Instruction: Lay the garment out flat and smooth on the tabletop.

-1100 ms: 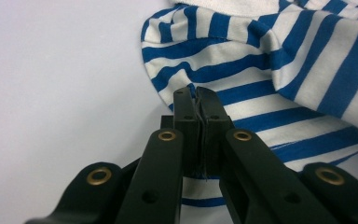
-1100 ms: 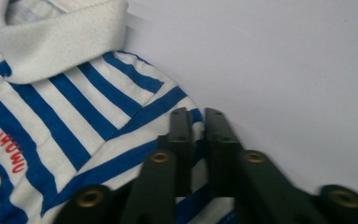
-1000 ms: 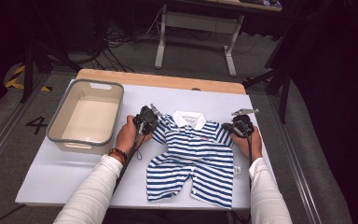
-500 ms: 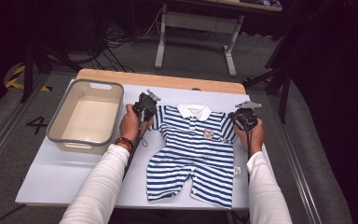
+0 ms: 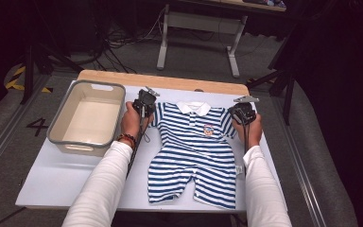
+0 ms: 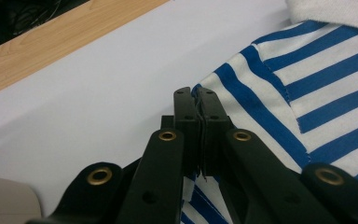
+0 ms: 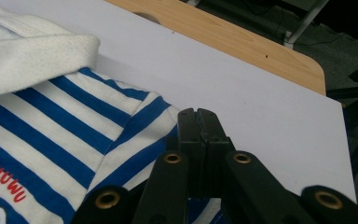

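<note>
Spreading blue-and-white striped cotton baby romper flat mid-table, beside grey plastic tub. Left gripper pinching one sleeve edge, right gripper pinching the other. Next, likely: tension evenly, lower, release.

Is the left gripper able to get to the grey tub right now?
Probably, yes. The grey tub sits just beside the left gripper with bare table between them. But that gripper is shut on the striped romper sleeve, so it would drag the romper or must let go first.
</note>
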A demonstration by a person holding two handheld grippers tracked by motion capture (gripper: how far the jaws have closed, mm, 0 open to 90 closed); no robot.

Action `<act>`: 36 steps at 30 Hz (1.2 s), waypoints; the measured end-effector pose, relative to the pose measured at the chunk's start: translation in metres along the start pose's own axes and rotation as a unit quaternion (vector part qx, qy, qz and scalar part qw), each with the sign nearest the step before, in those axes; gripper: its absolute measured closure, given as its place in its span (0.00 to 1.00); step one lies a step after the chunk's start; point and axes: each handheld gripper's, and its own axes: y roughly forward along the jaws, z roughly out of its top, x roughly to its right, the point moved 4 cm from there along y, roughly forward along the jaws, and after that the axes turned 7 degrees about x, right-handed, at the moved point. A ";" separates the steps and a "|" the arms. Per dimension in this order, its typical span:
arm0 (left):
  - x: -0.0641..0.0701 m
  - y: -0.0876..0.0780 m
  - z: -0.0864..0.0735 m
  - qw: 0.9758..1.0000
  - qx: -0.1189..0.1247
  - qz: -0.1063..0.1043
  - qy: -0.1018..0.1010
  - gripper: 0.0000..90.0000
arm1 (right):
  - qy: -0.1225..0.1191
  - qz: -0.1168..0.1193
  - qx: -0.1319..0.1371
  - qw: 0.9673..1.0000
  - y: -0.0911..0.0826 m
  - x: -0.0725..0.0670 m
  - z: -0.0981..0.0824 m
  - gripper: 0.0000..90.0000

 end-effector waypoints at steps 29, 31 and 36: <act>0.052 -0.048 -0.035 0.994 0.026 -0.096 0.047 0.51 | 0.035 0.080 0.011 0.996 -0.045 -0.022 -0.027 0.67; 0.055 -0.053 -0.040 0.993 0.027 -0.106 0.048 0.51 | 0.025 0.086 0.007 0.996 -0.050 -0.028 -0.033 0.66; 0.064 -0.057 -0.053 0.990 0.006 -0.135 0.046 0.50 | 0.014 0.089 -0.005 0.996 -0.054 -0.038 -0.047 0.62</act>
